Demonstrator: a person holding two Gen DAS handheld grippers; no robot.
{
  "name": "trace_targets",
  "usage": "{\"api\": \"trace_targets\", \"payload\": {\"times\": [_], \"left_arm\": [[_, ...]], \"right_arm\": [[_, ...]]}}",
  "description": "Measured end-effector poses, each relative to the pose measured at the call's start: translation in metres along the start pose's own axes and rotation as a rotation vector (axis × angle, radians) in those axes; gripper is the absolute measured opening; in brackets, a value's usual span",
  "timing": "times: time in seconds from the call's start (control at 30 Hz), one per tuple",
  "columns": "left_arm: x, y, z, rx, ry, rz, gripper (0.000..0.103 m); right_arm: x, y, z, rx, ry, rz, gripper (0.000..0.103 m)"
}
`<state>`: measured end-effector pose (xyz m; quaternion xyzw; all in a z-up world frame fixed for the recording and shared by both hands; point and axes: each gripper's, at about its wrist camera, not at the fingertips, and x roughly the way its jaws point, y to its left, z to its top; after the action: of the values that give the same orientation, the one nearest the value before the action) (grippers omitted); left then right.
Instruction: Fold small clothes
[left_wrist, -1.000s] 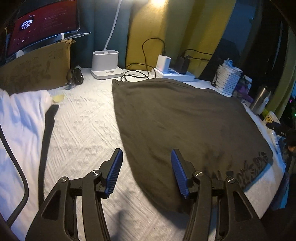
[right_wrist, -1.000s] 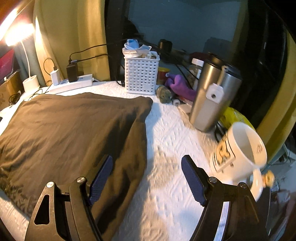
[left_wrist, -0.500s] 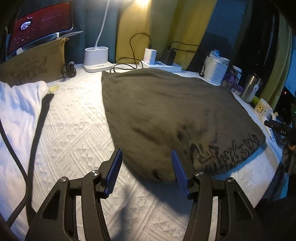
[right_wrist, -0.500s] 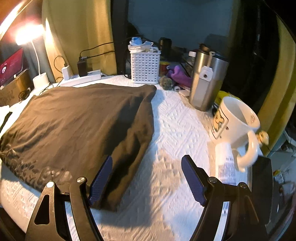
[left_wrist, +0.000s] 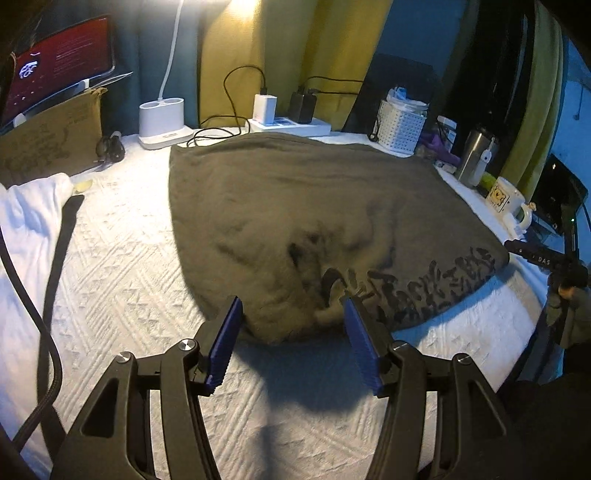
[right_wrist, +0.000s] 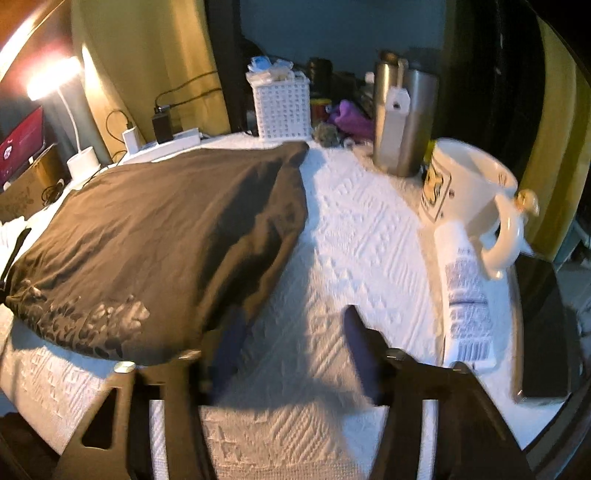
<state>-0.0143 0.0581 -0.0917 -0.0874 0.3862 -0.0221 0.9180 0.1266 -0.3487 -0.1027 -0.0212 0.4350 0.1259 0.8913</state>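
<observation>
Covering the bench (left_wrist: 122, 266) is a white textured cloth with raised geometric patterns, lit by a white desk lamp (left_wrist: 162, 122) at the far edge, where yellow and teal curtains hang behind a power strip (left_wrist: 291, 127) with chargers plugged in. A red-lit screen (left_wrist: 59, 62) and a cardboard box (left_wrist: 51, 140) stand at the far left, white fabric (left_wrist: 26, 221) lies bunched on the near left, and on the right sit a white lattice basket (right_wrist: 282, 109), a steel tumbler (right_wrist: 399, 122), a white mug (right_wrist: 469, 192) and a white tube (right_wrist: 465, 295) lying flat. The dark olive garment (left_wrist: 295, 206) rests flat in the middle of the bench, smooth but slightly puffed, with dark printed lettering along its near right edge. Its long axis runs from the far edge by the power strip toward the near side, the printed end nearest the camera. The left gripper (left_wrist: 291, 339) is released, its blue pads standing apart on either side of the garment's near hem without pinching it. The right gripper (right_wrist: 295, 350) is blurred, its jaws have just been closing, and they stand apart over bare cloth just beside the garment's right edge, with nothing between them.
</observation>
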Motion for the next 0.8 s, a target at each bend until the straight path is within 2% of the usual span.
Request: {"api": "trace_targets", "payload": {"times": [0.07,0.23,0.43,0.6,0.8], "left_arm": [[-0.003,0.006,-0.004,-0.006,0.005,0.013,0.057],[-0.012,0.028,-0.011,-0.046,-0.006,0.046,0.057],[-0.015,0.044,-0.020,-0.069,0.002,0.071,0.057],[-0.005,0.036,-0.021,-0.024,0.025,0.089,0.057],[0.007,0.024,-0.023,0.012,0.054,0.054,0.057]], "right_arm": [[0.000,0.001,-0.003,0.001,0.002,0.031,0.051],[-0.001,0.005,-0.003,0.010,-0.002,0.057,0.040],[0.000,0.014,-0.006,0.017,0.020,0.099,0.038],[0.008,0.021,-0.009,0.017,0.041,0.122,0.036],[0.017,0.023,-0.009,0.061,0.050,0.178,0.035]]}}
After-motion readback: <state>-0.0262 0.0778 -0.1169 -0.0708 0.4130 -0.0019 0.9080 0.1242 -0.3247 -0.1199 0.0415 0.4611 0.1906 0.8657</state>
